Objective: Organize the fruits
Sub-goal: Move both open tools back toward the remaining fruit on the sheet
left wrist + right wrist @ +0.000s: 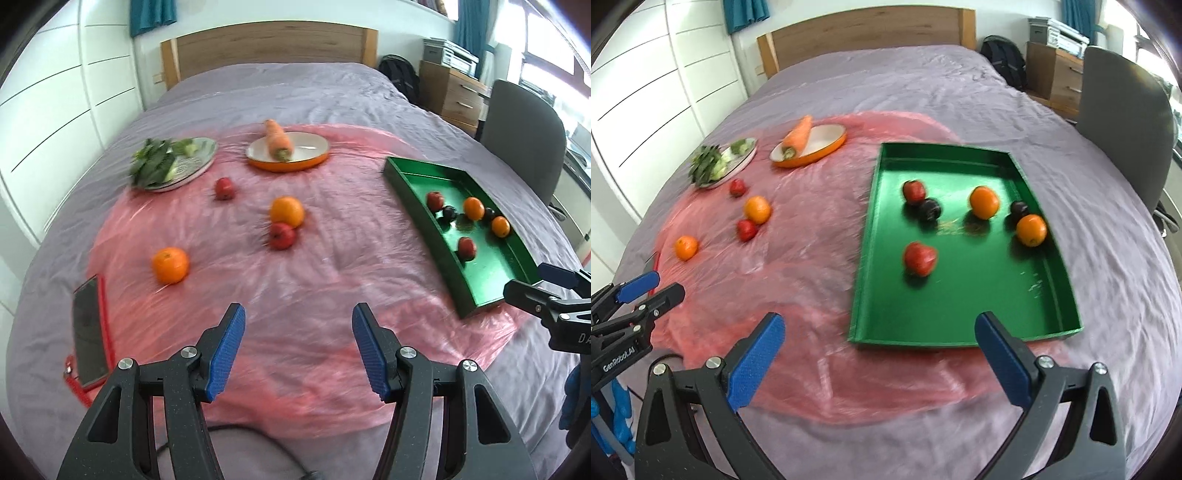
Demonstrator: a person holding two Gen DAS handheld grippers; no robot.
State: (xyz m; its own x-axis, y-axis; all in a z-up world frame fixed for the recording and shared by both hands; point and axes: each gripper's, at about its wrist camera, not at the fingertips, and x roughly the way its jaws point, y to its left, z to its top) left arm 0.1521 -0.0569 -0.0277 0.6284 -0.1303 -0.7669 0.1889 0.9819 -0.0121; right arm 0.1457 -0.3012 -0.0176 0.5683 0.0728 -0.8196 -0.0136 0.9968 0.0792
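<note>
Fruit is split: 6 pcs in green tray, 2 oranges & 2 red ones on pink sheet. Left gripper & right gripper both spread, nothing in them.

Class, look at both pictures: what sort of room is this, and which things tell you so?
Most likely a bedroom: the fruit lies on a bed with a wooden headboard, white wardrobe doors stand alongside, and a drawer unit is nearby.
</note>
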